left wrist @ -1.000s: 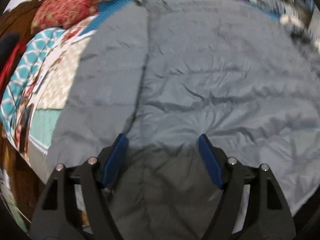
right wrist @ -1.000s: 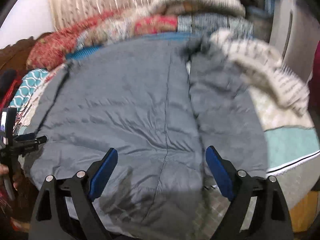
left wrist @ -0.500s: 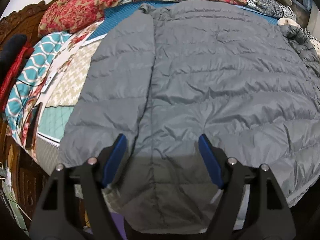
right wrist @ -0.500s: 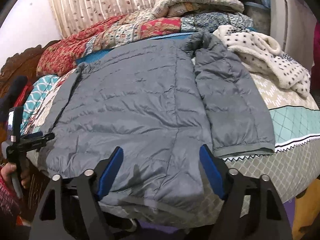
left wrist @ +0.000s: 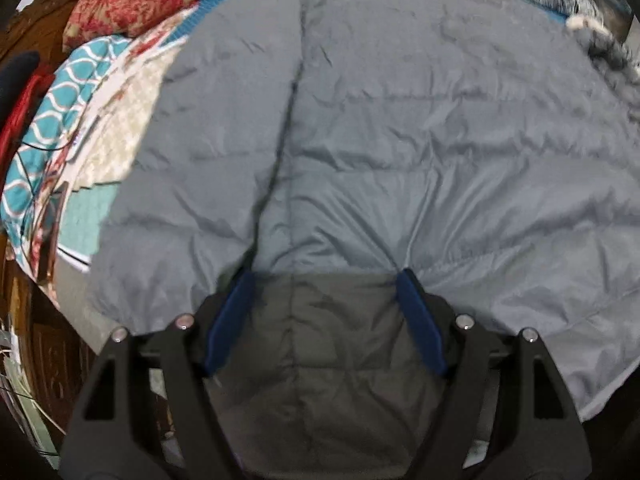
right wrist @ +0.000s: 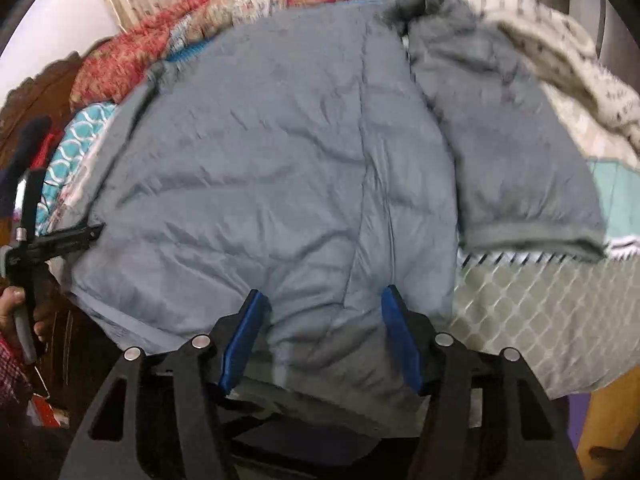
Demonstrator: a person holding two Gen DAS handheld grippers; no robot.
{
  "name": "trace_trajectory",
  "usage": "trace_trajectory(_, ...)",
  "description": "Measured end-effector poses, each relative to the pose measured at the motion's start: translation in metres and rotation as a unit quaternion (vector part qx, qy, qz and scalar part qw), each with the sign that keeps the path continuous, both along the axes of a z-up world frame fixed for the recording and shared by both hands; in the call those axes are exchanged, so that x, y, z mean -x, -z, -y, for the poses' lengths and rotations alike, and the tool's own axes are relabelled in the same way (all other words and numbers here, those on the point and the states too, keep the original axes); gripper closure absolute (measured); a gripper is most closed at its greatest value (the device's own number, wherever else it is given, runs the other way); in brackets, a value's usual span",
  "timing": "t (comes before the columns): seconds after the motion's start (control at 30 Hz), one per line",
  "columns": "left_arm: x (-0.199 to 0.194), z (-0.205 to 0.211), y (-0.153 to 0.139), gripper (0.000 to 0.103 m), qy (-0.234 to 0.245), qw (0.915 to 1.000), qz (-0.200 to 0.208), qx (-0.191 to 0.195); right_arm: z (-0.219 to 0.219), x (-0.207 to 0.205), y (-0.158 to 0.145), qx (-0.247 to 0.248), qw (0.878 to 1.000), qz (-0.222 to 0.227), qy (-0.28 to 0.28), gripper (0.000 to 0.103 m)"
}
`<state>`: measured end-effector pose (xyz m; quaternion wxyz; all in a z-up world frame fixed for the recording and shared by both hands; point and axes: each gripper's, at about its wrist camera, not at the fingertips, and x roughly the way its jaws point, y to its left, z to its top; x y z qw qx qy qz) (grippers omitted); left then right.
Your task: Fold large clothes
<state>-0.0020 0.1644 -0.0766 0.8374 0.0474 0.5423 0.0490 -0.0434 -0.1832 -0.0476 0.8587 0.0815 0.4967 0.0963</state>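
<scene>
- A grey quilted jacket point(left wrist: 400, 140) is lying spread flat on a bed, filling most of both wrist views.
- The left gripper point(left wrist: 326, 276) is pointing steeply down at the jacket's near hem, its blue-padded fingers point(left wrist: 228, 320) standing wide apart; hem fabric is lying between them, but the pads are not pressing on it.
- Just beyond the left finger of that gripper, a dark seam is running away up the jacket, parting one sleeve from the body.
- Past that sleeve, to the left of the fingers, a patterned bedspread point(left wrist: 116, 120) in teal and beige is showing, with a red floral quilt point(left wrist: 136, 0) lying further off.
- The right gripper point(right wrist: 324, 300) is closing over the near hem; jacket fabric is bunching up between its fingers point(right wrist: 400, 340), though whether the pads are already gripping it cannot be told.
- To the right of those fingers, the jacket's other sleeve point(right wrist: 512, 160) is lying along the body, its cuff resting on the bedspread.
- Beyond that sleeve, a cream speckled fleece garment point(right wrist: 560, 52) is lying blurred.
- Far to the left of the right fingers, a hand point(right wrist: 16, 308) is holding the left gripper at the jacket's edge.
</scene>
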Motion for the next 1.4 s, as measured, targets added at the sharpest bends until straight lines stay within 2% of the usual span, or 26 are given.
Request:
trace_trajectory(0.1,0.005,-0.009,-0.026,0.031,-0.005,0.9991,0.042,0.005,0.006,0.004,-0.025,0.003,0.999,0.040,0.011,0.051)
trace_trajectory(0.23,0.013,-0.025,-0.052,0.031,-0.013,0.9962,0.078,0.038,0.016,0.007,-0.046,-0.008,0.997,0.075,0.032,0.051)
trace_trajectory(0.3,0.015,-0.028,-0.050,0.031,-0.010,0.9963,0.074,0.042,0.019,0.003,-0.042,-0.014,0.997,0.069,0.036,0.051)
trace_trajectory(0.47,0.010,-0.015,-0.028,0.031,0.008,0.9980,0.046,0.043,0.021,-0.013,-0.011,-0.032,0.999,0.010,0.042,0.051)
trace_trajectory(0.53,0.002,-0.011,-0.019,0.031,0.010,0.9989,0.032,0.032,0.020,-0.017,0.011,-0.056,0.997,-0.044,0.031,0.051)
trace_trajectory(0.57,-0.002,-0.009,-0.016,0.031,0.006,0.9991,0.028,0.032,0.018,-0.018,0.020,-0.052,0.996,-0.065,0.026,0.051)
trace_trajectory(0.67,-0.005,-0.005,-0.022,0.031,0.002,0.9975,0.035,0.061,0.012,-0.013,0.017,-0.032,0.998,-0.052,0.014,0.051)
trace_trajectory(0.77,-0.003,0.003,-0.036,0.031,0.015,0.9958,0.057,0.069,0.031,-0.008,-0.009,-0.065,0.997,-0.002,0.039,0.051)
trace_trajectory(0.87,-0.007,0.018,-0.044,0.031,0.032,0.9955,0.064,0.062,0.073,-0.004,-0.037,-0.045,0.991,0.059,0.112,0.051)
trace_trajectory(0.93,-0.011,0.025,-0.043,0.031,0.038,0.9959,0.059,0.058,0.114,0.000,-0.040,-0.028,0.980,0.078,0.182,0.051)
trace_trajectory(1.03,-0.016,0.037,-0.036,0.031,0.043,0.9961,0.043,0.065,0.158,0.002,-0.017,-0.031,0.970,0.049,0.238,0.049)
trace_trajectory(1.13,-0.018,0.047,-0.033,0.031,0.050,0.9958,0.036,0.068,0.174,0.003,0.013,-0.054,0.966,0.015,0.251,0.048)
trace_trajectory(1.23,-0.016,0.056,-0.032,0.031,0.063,0.9954,0.034,0.064,0.160,0.002,0.013,-0.034,0.971,0.029,0.236,0.037)
trace_trajectory(1.3,-0.017,0.061,-0.033,0.031,0.069,0.9954,0.032,0.058,0.155,0.000,0.011,-0.029,0.973,0.032,0.225,0.036)
trace_trajectory(1.4,-0.019,0.064,-0.036,0.031,0.071,0.9955,0.031,0.056,0.164,-0.001,0.012,-0.048,0.973,0.032,0.223,0.036)
